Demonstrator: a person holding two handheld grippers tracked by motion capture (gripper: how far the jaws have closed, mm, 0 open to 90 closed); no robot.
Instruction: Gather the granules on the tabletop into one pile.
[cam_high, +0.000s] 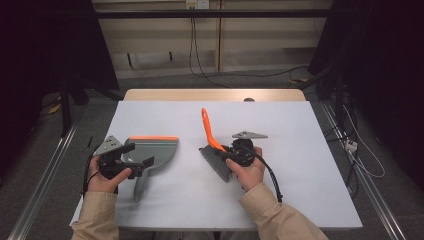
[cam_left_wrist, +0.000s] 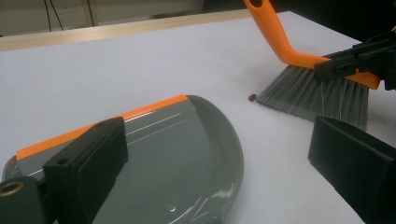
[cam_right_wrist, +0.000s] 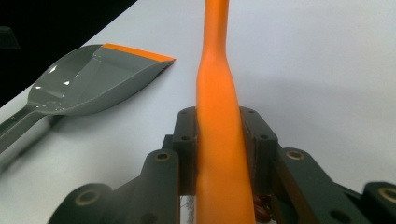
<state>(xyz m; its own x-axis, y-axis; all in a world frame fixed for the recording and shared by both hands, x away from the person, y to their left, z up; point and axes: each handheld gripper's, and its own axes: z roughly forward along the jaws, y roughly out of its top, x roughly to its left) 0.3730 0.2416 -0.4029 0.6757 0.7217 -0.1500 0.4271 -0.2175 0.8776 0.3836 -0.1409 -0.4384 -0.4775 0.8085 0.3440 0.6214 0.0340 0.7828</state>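
Sweeping is the step in hand. In the high view the right hand-held gripper (cam_high: 231, 154) clamps the brush (cam_high: 216, 150) mid-surface (cam_high: 300, 190), well apart from the dustpan (cam_high: 150, 150), over which the left hand-held gripper (cam_high: 134, 154) hangs with jaws apart. In the left gripper view a small dark crumb (cam_left_wrist: 252, 97) lies just before the bristles. In the right gripper view the jaws pinch the orange handle (cam_right_wrist: 219, 140). Next, likely, steadying the pan and brushing the crumb in.
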